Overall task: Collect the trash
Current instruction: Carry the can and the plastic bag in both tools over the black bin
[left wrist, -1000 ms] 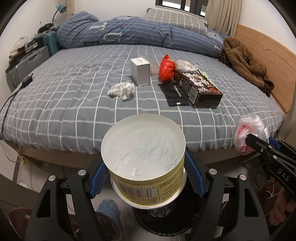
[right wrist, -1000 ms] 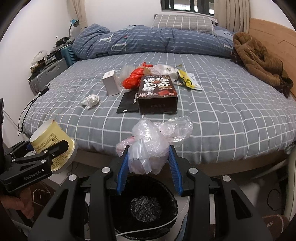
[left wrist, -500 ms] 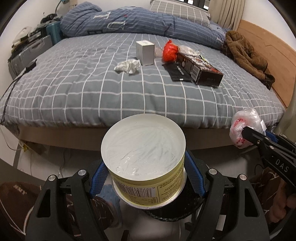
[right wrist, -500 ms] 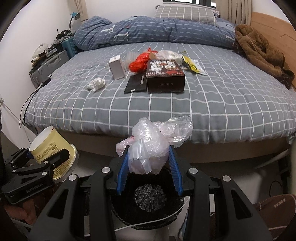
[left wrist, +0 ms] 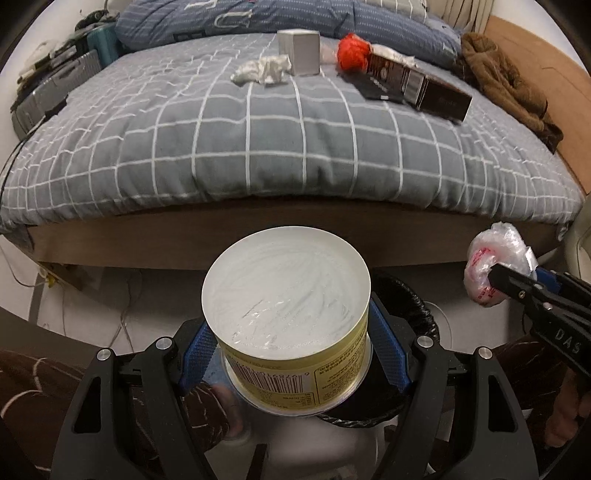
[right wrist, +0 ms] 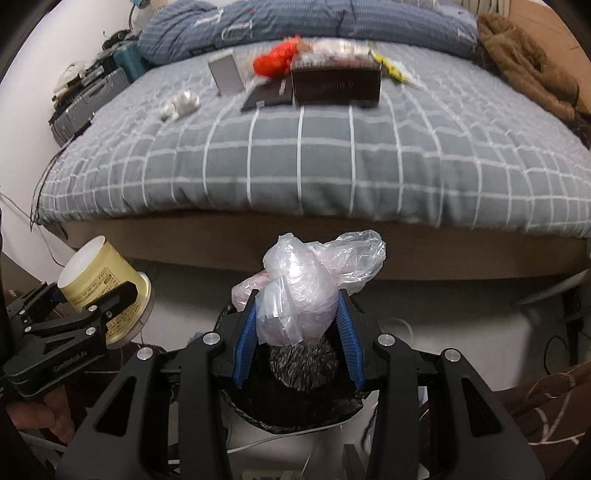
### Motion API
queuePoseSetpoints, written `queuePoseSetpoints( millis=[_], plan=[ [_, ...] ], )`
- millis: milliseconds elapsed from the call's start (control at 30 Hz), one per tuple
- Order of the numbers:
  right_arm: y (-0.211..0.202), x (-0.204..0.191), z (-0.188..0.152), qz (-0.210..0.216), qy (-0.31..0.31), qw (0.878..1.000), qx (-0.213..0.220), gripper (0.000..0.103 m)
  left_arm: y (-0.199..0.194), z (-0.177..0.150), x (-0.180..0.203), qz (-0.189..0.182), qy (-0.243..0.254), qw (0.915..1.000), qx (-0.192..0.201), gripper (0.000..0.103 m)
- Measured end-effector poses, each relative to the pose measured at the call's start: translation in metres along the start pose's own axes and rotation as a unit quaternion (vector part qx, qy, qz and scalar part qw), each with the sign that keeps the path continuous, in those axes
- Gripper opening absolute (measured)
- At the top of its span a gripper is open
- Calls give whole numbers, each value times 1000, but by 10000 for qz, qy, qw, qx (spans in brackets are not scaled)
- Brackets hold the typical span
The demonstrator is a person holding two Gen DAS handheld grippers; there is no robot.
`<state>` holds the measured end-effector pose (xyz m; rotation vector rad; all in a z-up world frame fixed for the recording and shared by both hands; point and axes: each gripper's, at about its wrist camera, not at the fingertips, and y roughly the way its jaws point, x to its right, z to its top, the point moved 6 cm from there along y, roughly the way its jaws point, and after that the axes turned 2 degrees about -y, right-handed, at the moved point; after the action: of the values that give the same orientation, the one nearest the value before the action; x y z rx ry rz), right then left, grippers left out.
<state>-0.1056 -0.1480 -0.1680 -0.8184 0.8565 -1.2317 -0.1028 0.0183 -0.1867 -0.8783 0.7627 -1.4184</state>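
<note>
Above the black-lined bin (right wrist: 295,384) at the bed's (left wrist: 258,140) foot, your left gripper (left wrist: 291,354) clamps an upturned yellow tub (left wrist: 286,306) while your right gripper (right wrist: 297,328) pinches a crumpled plastic bag (right wrist: 299,291).

The bed (left wrist: 280,147) carries a grey checked cover; on it lie a crumpled tissue (left wrist: 261,70), a small grey box (left wrist: 299,51) standing upright, a red bag (left wrist: 352,51), a dark carton (left wrist: 421,88), a flat black packet (right wrist: 267,98), a folded blue quilt (left wrist: 236,18) and a brown coat (left wrist: 506,85) at the far right edge.
</note>
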Motion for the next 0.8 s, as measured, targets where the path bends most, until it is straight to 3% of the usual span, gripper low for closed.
queuePoseSetpoints(
  millis=[233, 633, 800],
  plan=[
    [32, -3, -13, -59, -35, 9993, -354, 39, 24, -7, -1, -112, -104, 9996, -236, 73],
    [61, -18, -24, -58, -185, 9976, -661, 41, 49, -20, -21, 68, -244, 9985, -482, 74],
    [62, -17, -25, -116, -223, 9977, -629, 55, 51, -25, -25, 69, -315, 9980, -536, 74]
  ],
)
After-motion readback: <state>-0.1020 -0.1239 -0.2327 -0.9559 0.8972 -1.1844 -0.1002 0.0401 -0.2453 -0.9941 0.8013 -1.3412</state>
